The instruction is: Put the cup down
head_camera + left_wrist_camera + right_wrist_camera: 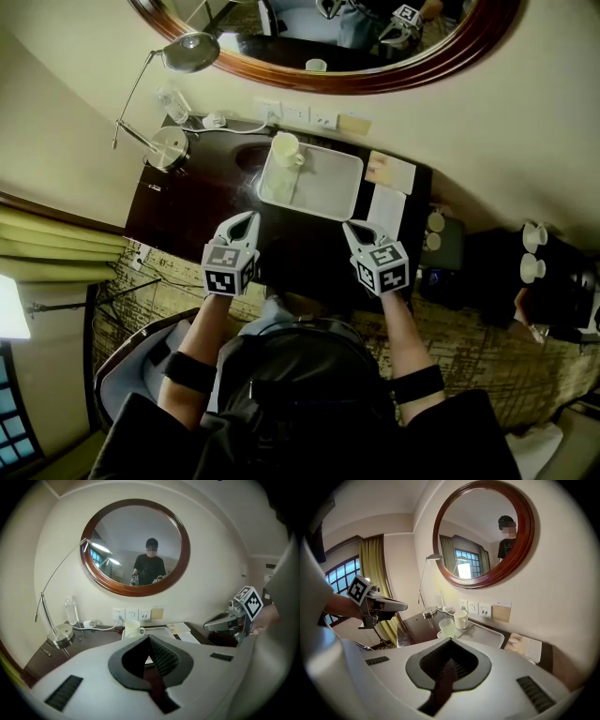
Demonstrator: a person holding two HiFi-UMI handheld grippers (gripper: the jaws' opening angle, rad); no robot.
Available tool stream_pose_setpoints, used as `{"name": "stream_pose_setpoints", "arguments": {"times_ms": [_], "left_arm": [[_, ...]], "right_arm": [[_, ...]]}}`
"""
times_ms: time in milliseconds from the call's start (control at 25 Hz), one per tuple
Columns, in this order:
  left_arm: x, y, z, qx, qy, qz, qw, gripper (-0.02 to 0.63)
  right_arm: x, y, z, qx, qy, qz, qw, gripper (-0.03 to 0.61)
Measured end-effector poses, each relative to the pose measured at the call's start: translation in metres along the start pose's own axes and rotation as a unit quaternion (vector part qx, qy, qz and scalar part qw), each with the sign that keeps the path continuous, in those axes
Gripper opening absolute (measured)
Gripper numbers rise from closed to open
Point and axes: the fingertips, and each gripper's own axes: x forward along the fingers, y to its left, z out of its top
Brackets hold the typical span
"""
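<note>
the desk (187,206) is dark wood with a glossy polish, and the mirror frame (394,77) is reddish wood, polished too. the cup (285,150) looks like smooth glazed white ceramic on a smooth, slightly shiny white tray (328,187). the lamp (169,148) is brushed silvery metal.

We see an oval mirror (309,42) above the desk's (187,217) back edge, a lamp (170,147) at its back left corner, papers (390,172) at its right edge.

The person wears dark, short-sleeved clothing, with a black band (190,372) round each arm. The left gripper (250,217) and right gripper (350,227) have pale grey shells, and each carries a marker cube (228,269) printed with black-and-white squares.
</note>
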Motion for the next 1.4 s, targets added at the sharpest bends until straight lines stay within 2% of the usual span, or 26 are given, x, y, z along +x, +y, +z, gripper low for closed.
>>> {"name": "stream_pose_setpoints", "arguments": {"times_ms": [280,520,800,920,960,1000,1080,1160,1280,1400], "left_arm": [[0.001,0.002,-0.004,-0.015,0.0,0.007,0.9999,0.0],[0.007,0.006,-0.006,-0.022,-0.004,-0.003,0.9997,0.0],[0.026,0.018,-0.006,-0.001,0.013,-0.031,0.9994,0.0],[0.04,0.019,-0.004,0.026,0.038,-0.058,0.9973,0.048],[0.045,0.019,-0.004,0.039,0.048,-0.069,0.9957,0.076],[0.051,0.019,-0.004,0.055,0.058,-0.082,0.9935,0.131],[0.064,0.017,-0.006,0.096,0.085,-0.108,0.9859,0.212],[0.078,0.016,-0.011,0.15,0.116,-0.131,0.9731,0.28],[0.104,0.02,-0.02,0.228,0.156,-0.16,0.9477,0.373],[0.127,0.023,-0.028,0.29,0.192,-0.191,0.9179,0.453]], "right_arm": [[0.002,0.004,-0.006,-0.004,0.012,0.014,1.0,0.0],[0.006,0.012,-0.003,-0.01,0.014,0.023,1.0,0.0],[0.021,0.033,0.001,-0.004,0.021,0.032,0.999,0.0],[0.033,0.042,-0.001,0.007,0.022,0.032,0.999,0.0],[0.038,0.044,-0.004,0.011,0.021,0.031,0.999,0.0],[0.044,0.046,-0.007,0.014,0.02,0.029,0.999,0.0],[0.054,0.05,-0.01,0.019,0.019,0.025,0.999,0.0],[0.061,0.056,-0.009,0.03,0.017,0.022,0.999,0.0],[0.068,0.063,-0.004,0.051,0.017,0.016,0.998,0.0],[0.074,0.062,-0.003,0.069,0.016,0.005,0.998,0.0]]}}
